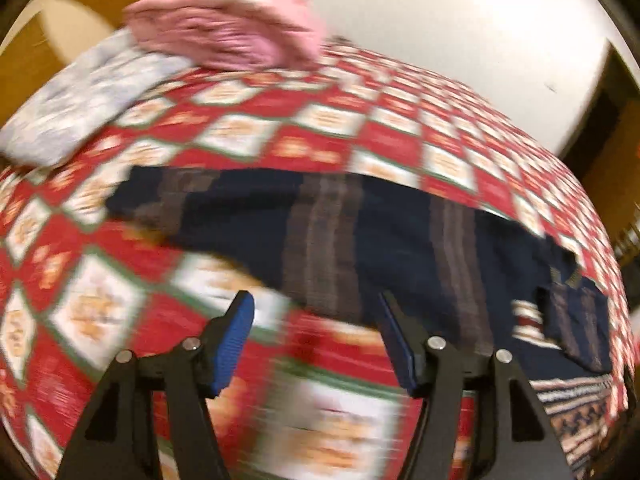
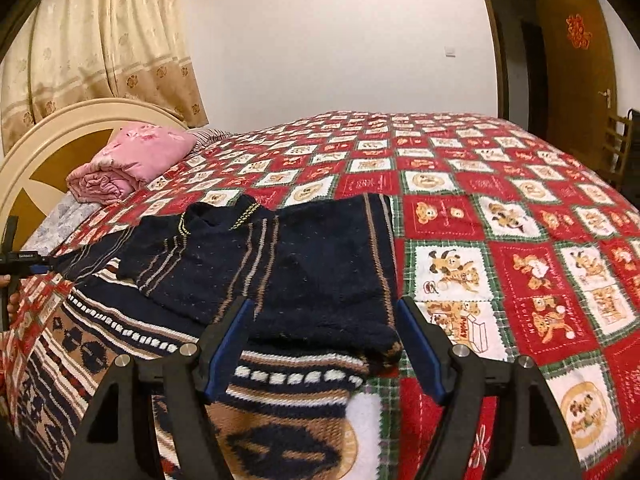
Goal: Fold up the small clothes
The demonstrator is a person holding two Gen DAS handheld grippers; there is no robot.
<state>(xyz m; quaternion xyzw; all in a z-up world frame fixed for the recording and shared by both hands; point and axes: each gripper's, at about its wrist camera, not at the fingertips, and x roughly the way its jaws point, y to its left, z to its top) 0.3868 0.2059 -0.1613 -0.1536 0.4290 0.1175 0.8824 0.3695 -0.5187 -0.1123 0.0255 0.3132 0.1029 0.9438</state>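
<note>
A dark navy knit sweater (image 2: pixel 304 264) with thin tan stripes lies on the red checked bedspread (image 2: pixel 500 216), collar towards the far side. One sleeve (image 1: pixel 320 232) stretches flat across the left wrist view. Under the sweater's near edge lies a navy, tan and white patterned knit (image 2: pixel 280 408); I cannot tell whether it is a separate piece. My left gripper (image 1: pixel 318 314) stands open just short of the sleeve, with nothing gripped; that view is blurred. It also shows at the sleeve's end (image 2: pixel 28 260). My right gripper (image 2: pixel 325 306) is open over the sweater's near hem.
A rolled pink quilt (image 2: pixel 132 160) and a pale floral pillow (image 1: pixel 84 108) lie by the cream headboard (image 2: pixel 48 140). Curtains hang behind it and a brown door (image 2: pixel 576 64) stands at the right. The bedspread runs wide to the right of the sweater.
</note>
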